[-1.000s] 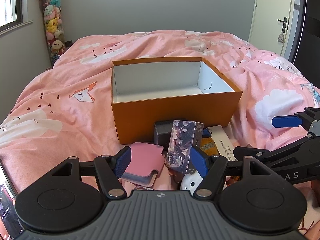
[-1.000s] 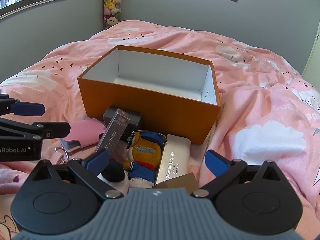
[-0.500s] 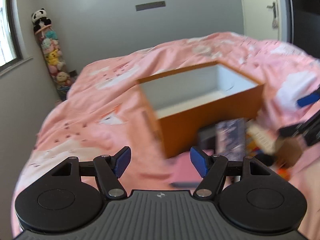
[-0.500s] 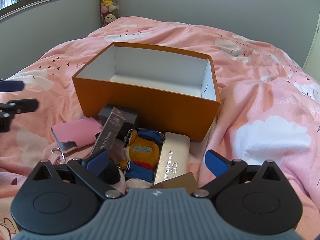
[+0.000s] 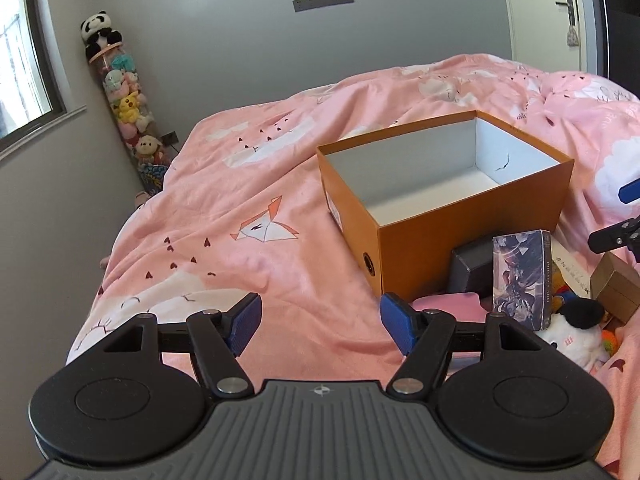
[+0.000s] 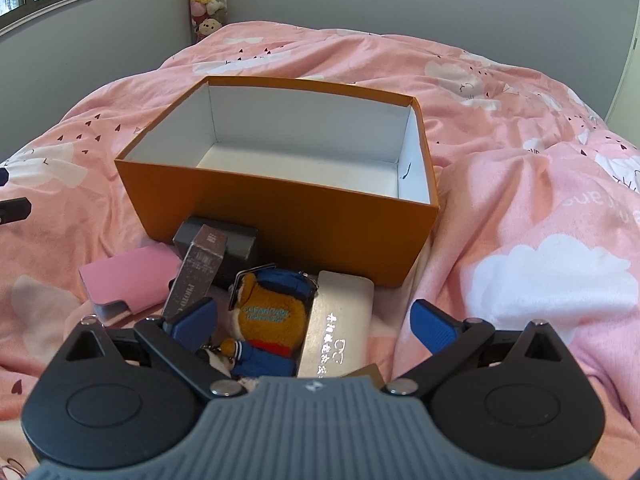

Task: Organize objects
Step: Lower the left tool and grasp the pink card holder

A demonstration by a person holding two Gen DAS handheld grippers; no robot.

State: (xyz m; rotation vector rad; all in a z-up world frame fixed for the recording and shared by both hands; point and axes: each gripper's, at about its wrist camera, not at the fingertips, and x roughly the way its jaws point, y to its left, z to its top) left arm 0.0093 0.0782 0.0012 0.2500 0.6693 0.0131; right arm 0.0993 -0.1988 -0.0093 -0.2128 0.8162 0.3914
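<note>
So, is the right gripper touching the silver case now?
Cannot tell. In the right wrist view the right gripper stands open over the silver case, but no contact or gap shows plainly.

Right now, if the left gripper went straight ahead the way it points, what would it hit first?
Probably only the pink cloud-print duvet. The open left gripper aims left of the orange cardboard box, whose near corner seems just outside its line, though depth is uncertain.
</note>
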